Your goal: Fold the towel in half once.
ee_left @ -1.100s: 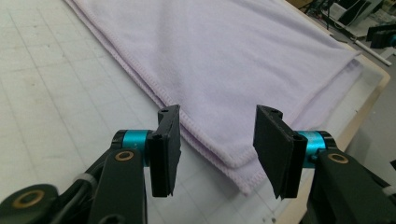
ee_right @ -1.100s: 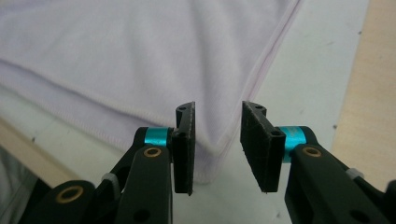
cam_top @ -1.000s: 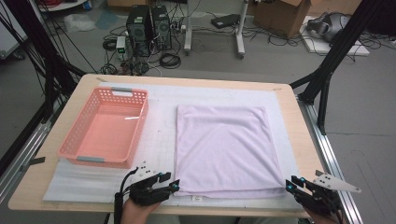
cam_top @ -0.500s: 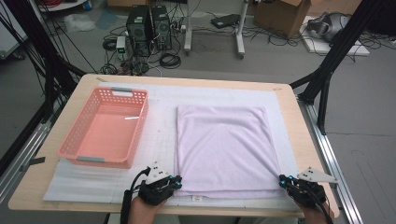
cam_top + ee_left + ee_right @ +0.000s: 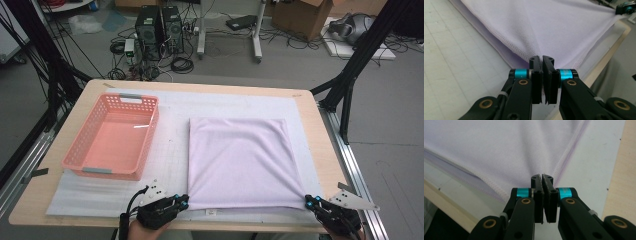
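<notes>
The lilac cloth point(image 5: 239, 162) is lying flat on the white mat point(image 5: 172, 150), folded to a rough square, with the pink basket point(image 5: 114, 136) standing apart to its left and holding nothing. The left gripper point(image 5: 183, 201) is pinching the near left corner of the cloth, its jaws having just been closing and now clamped on the hem, as the left gripper view point(image 5: 542, 60) confirms. The right gripper point(image 5: 310, 202) is likewise clenching the near right corner, fabric caught between its jaws point(image 5: 542, 178). The step in hand appears to be the corner grasp before a fold. The next move is likely calling for both corners to be lifted together and carried evenly toward the far edge, keeping the cloth taut.
</notes>
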### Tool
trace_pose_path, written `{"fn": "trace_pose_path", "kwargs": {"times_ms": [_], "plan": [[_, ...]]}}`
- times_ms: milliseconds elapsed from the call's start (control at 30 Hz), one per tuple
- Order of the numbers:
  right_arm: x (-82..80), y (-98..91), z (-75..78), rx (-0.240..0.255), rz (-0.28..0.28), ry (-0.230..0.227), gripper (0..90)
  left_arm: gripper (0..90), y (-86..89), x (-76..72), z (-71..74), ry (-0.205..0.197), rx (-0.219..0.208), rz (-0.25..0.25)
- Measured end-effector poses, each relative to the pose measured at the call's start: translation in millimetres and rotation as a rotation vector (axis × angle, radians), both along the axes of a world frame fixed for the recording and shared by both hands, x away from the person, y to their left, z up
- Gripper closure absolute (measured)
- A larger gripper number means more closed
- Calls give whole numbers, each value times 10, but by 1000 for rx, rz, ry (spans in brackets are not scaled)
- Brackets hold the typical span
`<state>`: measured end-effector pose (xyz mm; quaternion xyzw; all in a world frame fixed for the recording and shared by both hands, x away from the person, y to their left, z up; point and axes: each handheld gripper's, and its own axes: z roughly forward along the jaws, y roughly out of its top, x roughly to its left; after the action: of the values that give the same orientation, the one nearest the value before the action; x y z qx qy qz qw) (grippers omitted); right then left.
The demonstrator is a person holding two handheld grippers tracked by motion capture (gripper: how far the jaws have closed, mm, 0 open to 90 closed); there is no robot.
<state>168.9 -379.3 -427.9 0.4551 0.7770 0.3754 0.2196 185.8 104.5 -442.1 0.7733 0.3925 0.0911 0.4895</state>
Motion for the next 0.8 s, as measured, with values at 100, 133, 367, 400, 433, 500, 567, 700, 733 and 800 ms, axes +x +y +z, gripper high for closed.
{"fn": "trace_pose_path", "kwargs": {"times_ms": [100, 133, 367, 400, 433, 500, 567, 700, 733, 800], "plan": [[11, 12, -63, -21, -12, 31, 760, 626, -20, 13, 0, -24, 28, 35], [17, 1, -65, -4, -19, 32, 740, 582, -6, 25, 19, -38, 15, 46], [67, -91, 0, 100, -58, -15, 700, 526, 56, 170, 64, -70, -45, 103], [105, -90, -14, 99, -58, -19, 709, 526, 57, 192, 59, -70, -47, 107], [143, -88, -20, 92, -60, -15, 721, 526, 55, 213, 55, -76, -48, 114], [237, -91, -31, 92, -63, -13, 743, 519, 55, 247, 52, -81, -48, 115], [323, -81, -53, 91, -66, 1, 761, 512, 50, 276, 53, -91, -48, 113], [494, -54, -110, 82, -75, 25, 760, 491, 44, 372, 49, -98, -49, 113], [536, -49, -119, 83, -81, 24, 760, 488, 44, 403, 47, -100, -49, 113], [621, -42, -130, 88, -87, 25, 758, 480, 44, 472, 42, -96, -54, 114]]}}
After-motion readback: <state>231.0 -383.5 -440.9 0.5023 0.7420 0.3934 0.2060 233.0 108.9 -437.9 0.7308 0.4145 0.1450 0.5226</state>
